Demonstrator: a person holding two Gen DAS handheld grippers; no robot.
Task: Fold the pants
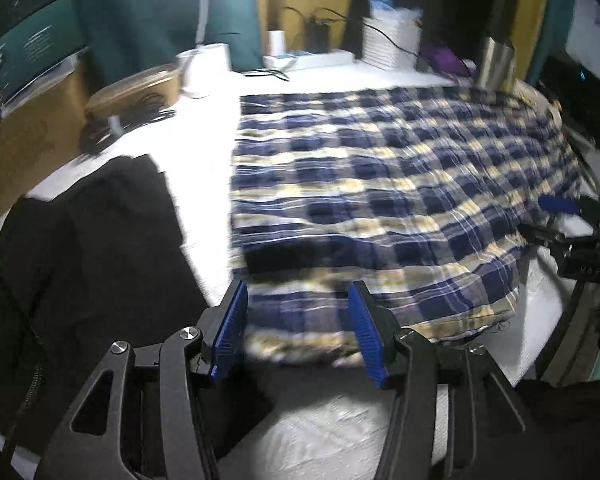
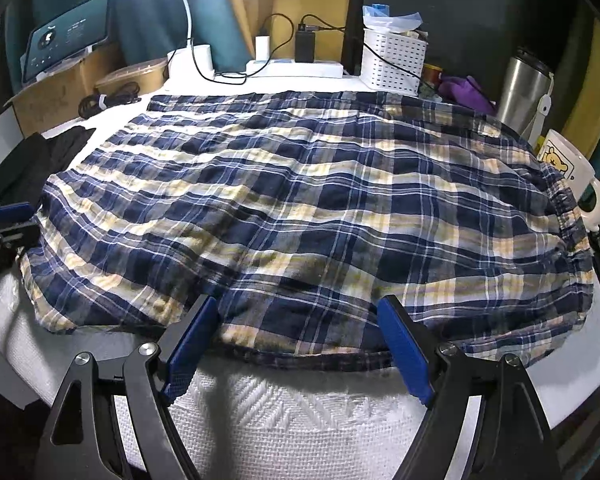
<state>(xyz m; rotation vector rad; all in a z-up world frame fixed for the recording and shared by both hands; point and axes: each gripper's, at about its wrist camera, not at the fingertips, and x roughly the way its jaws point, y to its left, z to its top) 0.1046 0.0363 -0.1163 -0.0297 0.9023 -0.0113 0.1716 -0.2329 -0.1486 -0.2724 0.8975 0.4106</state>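
Blue, cream and white plaid pants (image 2: 300,200) lie spread flat on a white textured table cover (image 2: 292,408). In the right wrist view my right gripper (image 2: 298,308) hovers over their near hem, jaws wide open, nothing pinched. The left wrist view is blurred: my left gripper (image 1: 297,286) is at the left end of the pants (image 1: 380,184), its blue pads (image 1: 232,320) apart with plaid cloth lying under the gap, not pressed. Each gripper shows in the other's view: the left gripper (image 2: 8,216) at the far left, the right gripper (image 1: 572,216) at the far right.
A black garment (image 1: 92,240) lies left of the pants. Along the back stand a white basket (image 2: 392,60), a power strip (image 2: 296,68) with chargers, a lamp stem (image 2: 184,4) and a cardboard box (image 2: 60,92). A steel tumbler (image 2: 524,88) and a bear mug (image 2: 560,160) sit right.
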